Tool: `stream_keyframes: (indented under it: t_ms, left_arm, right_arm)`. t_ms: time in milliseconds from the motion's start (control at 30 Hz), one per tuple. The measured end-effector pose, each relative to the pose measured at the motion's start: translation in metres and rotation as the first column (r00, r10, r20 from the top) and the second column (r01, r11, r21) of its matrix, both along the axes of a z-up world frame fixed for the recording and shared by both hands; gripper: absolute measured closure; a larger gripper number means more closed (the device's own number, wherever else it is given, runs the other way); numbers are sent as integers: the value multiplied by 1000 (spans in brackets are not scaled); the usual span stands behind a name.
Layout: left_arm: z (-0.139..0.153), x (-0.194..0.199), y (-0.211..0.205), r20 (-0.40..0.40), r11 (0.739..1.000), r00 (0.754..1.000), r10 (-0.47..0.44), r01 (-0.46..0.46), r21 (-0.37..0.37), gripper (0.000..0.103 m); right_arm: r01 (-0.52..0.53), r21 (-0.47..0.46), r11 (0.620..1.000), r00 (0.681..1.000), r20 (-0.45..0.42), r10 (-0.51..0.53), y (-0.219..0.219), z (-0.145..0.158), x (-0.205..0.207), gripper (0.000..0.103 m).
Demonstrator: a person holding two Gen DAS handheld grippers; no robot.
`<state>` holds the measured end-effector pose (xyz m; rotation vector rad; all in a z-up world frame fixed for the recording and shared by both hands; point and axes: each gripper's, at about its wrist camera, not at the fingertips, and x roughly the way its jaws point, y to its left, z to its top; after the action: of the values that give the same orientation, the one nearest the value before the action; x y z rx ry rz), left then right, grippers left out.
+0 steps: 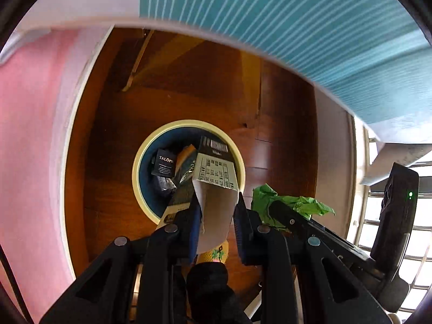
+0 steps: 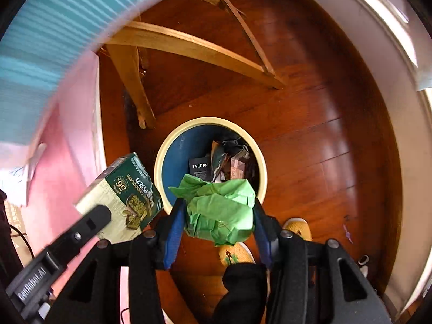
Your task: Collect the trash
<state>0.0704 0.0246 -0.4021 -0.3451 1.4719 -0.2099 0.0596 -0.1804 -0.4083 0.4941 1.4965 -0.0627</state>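
Observation:
A round bin with a cream rim and blue inside stands on the wooden floor below both grippers. It holds a black TALOPN box and several wrappers. My left gripper is shut on a green and white chocolate carton, which tilts over the bin's near edge. In the right wrist view the carton hangs left of the bin. My right gripper has a crumpled green paper between its blue pads, touching both, just above the bin's near rim. That paper also shows right of the carton.
Light wooden chair legs stand on the floor beyond the bin. A teal striped cloth hangs overhead and a pink surface runs along the left. The person's yellow shoes are just behind the bin. A white grille is at the right.

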Motion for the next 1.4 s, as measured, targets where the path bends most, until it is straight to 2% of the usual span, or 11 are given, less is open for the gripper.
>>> stream_keyframes:
  t_ms: [33,100,133,167,233,333,533,667,900,1133,1400]
  left_arm:
    - [-9,1,1,0,1000,1000,-2,2,-2,83]
    - [-26,2,1,-6,1000,1000,-10,10,6,71]
    - [-33,2,2,-9,1000,1000,-13,14,12,59]
    - [-39,1,2,-12,1000,1000,-15,16,22,45]
    - [-49,1,3,-22,999,1000,-14,15,45,34]
    - [-60,0,7,-51,997,999,-13,17,78,26]
    - [-53,-3,14,-17,982,1000,-21,24,187,25]
    - [-40,-1,16,25,976,999,-25,19,215,24]
    - [-11,9,25,50,973,998,-26,14,228,24]
    - [30,7,27,48,974,998,-42,30,224,24]
    - [102,0,24,87,973,994,-71,49,227,24]
  right_arm:
    - [3,12,1000,1000,-4,-3,0,-9,2,51]
    - [10,40,999,1000,-29,-9,0,-30,6,42]
    - [11,47,999,999,-39,-9,0,-38,7,36]
    - [12,48,999,999,-45,-10,2,-46,7,36]
    - [6,35,999,999,-48,-5,5,-58,8,35]
    - [-16,-3,1000,998,-54,15,10,-65,7,35]
    - [-114,-98,989,993,-29,112,22,-54,8,35]
    - [-131,-105,986,991,-23,130,23,-44,10,35]
    - [-123,-121,985,992,5,125,25,-15,11,35]
    - [-116,-133,984,993,21,120,27,33,5,35]
    - [-120,-151,981,988,78,133,34,107,1,35]
